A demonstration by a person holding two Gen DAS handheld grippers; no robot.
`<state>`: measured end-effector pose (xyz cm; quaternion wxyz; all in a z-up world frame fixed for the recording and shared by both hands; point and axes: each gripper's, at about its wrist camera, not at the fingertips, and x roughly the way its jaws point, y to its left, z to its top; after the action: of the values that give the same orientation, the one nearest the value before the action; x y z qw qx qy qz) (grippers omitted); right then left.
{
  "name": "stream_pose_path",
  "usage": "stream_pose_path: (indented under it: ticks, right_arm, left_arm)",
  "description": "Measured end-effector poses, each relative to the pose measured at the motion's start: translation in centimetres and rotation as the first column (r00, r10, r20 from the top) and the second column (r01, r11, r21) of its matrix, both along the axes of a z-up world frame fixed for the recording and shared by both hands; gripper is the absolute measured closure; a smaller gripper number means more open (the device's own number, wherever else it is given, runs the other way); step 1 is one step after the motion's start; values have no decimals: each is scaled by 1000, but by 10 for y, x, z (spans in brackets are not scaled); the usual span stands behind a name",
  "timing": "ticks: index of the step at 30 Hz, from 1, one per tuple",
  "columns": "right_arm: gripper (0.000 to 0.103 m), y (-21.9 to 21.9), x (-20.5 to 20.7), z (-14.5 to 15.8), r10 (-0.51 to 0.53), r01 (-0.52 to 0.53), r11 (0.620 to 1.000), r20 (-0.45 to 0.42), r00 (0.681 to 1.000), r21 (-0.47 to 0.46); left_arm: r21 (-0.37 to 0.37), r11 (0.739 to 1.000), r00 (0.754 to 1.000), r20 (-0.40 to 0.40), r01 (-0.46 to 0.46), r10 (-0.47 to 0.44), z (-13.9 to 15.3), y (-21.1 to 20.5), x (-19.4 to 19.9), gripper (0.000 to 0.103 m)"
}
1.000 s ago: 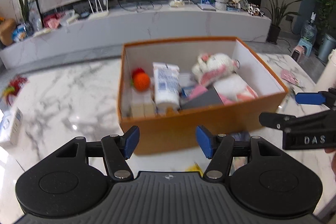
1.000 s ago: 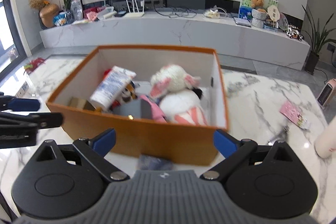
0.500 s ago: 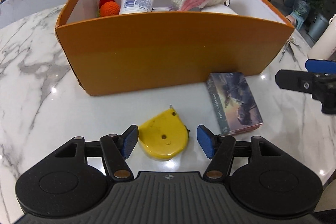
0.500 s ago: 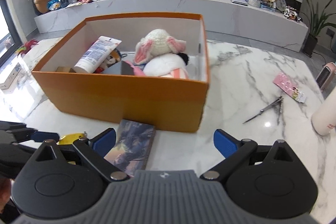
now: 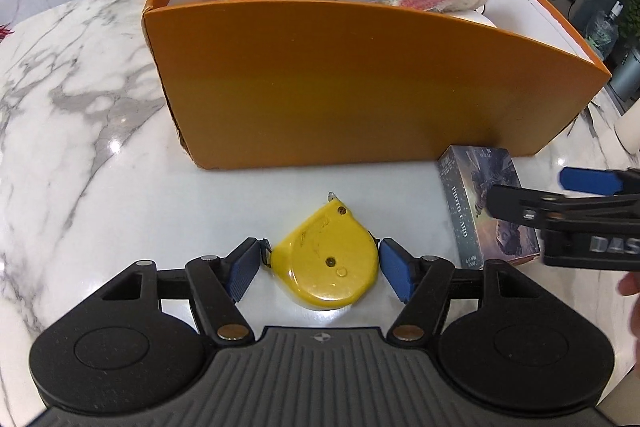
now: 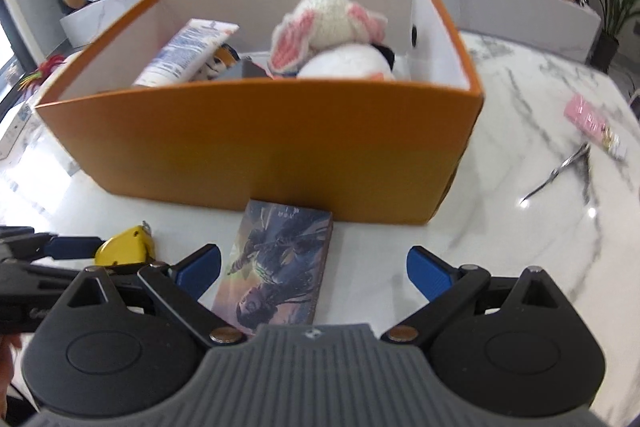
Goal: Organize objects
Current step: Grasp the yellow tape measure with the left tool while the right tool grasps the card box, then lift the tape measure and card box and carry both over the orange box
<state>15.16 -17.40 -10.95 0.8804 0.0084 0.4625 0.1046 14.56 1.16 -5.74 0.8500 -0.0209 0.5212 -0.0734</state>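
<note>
Yellow tape measure (image 5: 326,259) now sits between the lowered left gripper (image 5: 318,273), whose jaws have just been opening, ready to clamp; right gripper (image 6: 314,273) hangs wide over the card box (image 6: 280,263).

A second ago both grippers looked over the orange cardboard box (image 5: 360,79) from above; both have since sunk to the near edge of the white marble table (image 5: 80,131). The left gripper (image 5: 318,269) now straddles the flat yellow plastic tape measure (image 5: 326,261), its jaws having just been opening, blue pads just clear of the case on either side. The right gripper (image 6: 314,273) has come down wide open over the dark illustrated card box (image 6: 280,263), which lies between its fingers.
</note>
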Motion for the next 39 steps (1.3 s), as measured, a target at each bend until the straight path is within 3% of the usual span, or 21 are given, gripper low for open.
stream_pose_path:
  ticks: [6, 8, 12, 14, 24, 39]
  right_arm:
    - [8, 22, 8, -17, 9, -9, 998, -6, 1000, -65]
    - [20, 29, 10, -22, 22, -24, 997, -18, 1000, -80]
    - [22, 37, 9, -23, 45, -45, 993, 4, 999, -112]
    - [38, 37, 8, -21, 62, -60, 992, 15, 998, -110]
    - [39, 24, 3, -11, 74, -74, 996, 0, 997, -56]
    - [40, 2, -27, 16, 102, -102, 995, 17, 995, -22]
  left_arm:
    - [27, 1000, 1000, 4, 4, -5, 0, -9, -5, 28]
    - [39, 999, 1000, 12, 11, -11, 0, -10, -6, 28]
    - [75, 997, 999, 36, 30, -33, -2, -16, -9, 29]
    - [77, 996, 998, 42, 36, -39, -1, -17, -10, 31]
    - [23, 999, 999, 11, 42, -42, 4, -11, -8, 31]
    - [0, 996, 993, 75, 91, -91, 45, -15, -30, 31]
